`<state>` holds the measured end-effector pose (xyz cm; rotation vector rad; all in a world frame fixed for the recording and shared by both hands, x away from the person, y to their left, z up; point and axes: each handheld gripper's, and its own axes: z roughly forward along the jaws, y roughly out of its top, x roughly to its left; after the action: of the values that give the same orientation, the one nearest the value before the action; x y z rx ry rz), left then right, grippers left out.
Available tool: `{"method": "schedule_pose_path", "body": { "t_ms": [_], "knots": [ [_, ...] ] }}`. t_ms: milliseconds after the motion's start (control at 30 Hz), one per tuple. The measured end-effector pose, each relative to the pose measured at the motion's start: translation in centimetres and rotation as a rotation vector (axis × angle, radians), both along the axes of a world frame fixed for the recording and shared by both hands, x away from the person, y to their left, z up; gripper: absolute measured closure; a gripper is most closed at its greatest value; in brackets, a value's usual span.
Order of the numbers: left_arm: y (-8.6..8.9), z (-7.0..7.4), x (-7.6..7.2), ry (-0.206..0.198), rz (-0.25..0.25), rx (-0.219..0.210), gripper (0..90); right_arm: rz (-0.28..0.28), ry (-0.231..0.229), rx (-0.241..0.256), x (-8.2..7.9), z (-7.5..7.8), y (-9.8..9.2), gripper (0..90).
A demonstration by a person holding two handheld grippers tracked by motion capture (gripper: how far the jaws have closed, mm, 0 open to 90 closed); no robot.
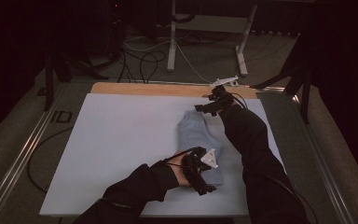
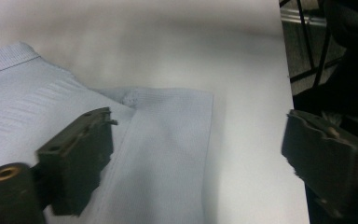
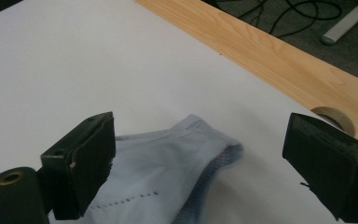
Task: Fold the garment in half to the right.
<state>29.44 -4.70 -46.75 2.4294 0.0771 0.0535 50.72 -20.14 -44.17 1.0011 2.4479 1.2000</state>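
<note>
Cloth (image 1: pixel 197 140) lies on white sheet (image 1: pixel 121 140); left gripper (image 2: pixel 196 154), right gripper (image 3: pixel 198 158) jaws released above it.

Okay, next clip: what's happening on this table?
A person with tongs in each hand is working on a light blue garment lying folded on the white table. The left tongs are at the garment's near end, the right tongs at its far end. Both gripper views show the jaws wide open over the cloth, so nothing is gripped right now.
</note>
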Motion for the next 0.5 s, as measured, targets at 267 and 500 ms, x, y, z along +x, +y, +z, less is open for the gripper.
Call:
{"method": "schedule_pose_path", "body": {
  "t_ms": [267, 500],
  "knots": [
    [1.4, 0.8, 0.2, -0.005, 0.013, -0.016, 1.2, 0.003, -0.006, -0.034, -0.6, 0.0, 0.3, 9.6],
    [3.5, 1.0, 0.7, 0.002, 0.029, -0.025, 0.5, 0.009, -0.026, -0.047, -1.3, 0.1, 0.5, 9.4]
  ]
}}
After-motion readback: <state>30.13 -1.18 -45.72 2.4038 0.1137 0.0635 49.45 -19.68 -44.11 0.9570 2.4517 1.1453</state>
